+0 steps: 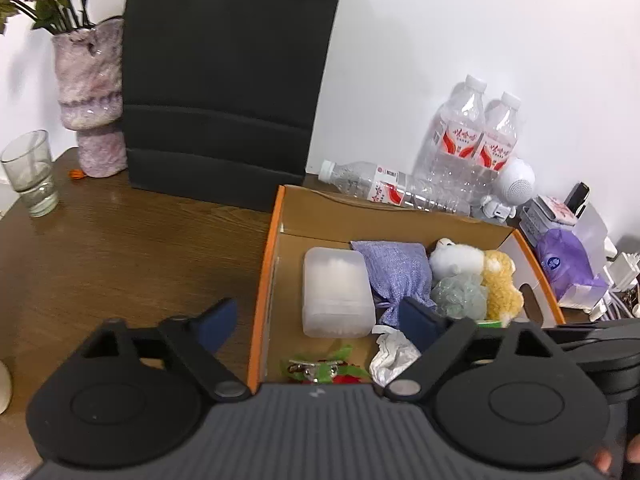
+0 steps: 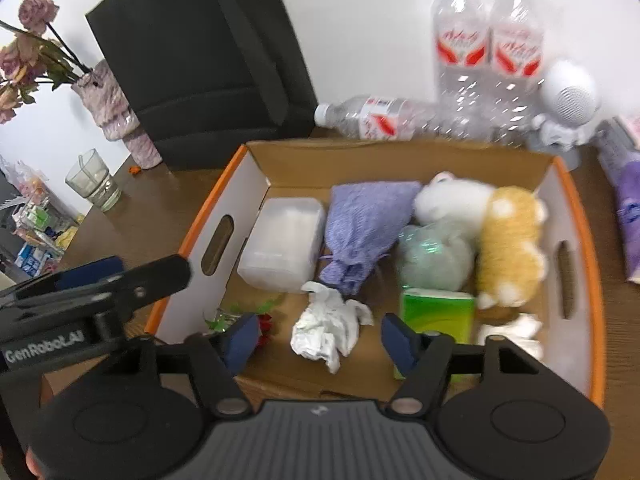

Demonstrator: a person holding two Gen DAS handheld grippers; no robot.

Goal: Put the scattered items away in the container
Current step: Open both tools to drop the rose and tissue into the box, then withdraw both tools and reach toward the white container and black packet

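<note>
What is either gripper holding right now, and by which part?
Nothing. The left gripper and the right gripper are both open, their fingers empty above the orange-rimmed cardboard box.

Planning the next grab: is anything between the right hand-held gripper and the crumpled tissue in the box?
Nothing visible. The right hand-held gripper is open just above the crumpled tissue, which lies uncovered on the box floor.

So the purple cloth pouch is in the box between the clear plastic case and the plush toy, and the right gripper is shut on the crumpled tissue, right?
Not quite. The right gripper is open, with its jaws either side of the crumpled tissue rather than closed on it, as the right wrist view shows. The purple cloth pouch does lie in the box between the clear plastic case and the plush toy.
</note>
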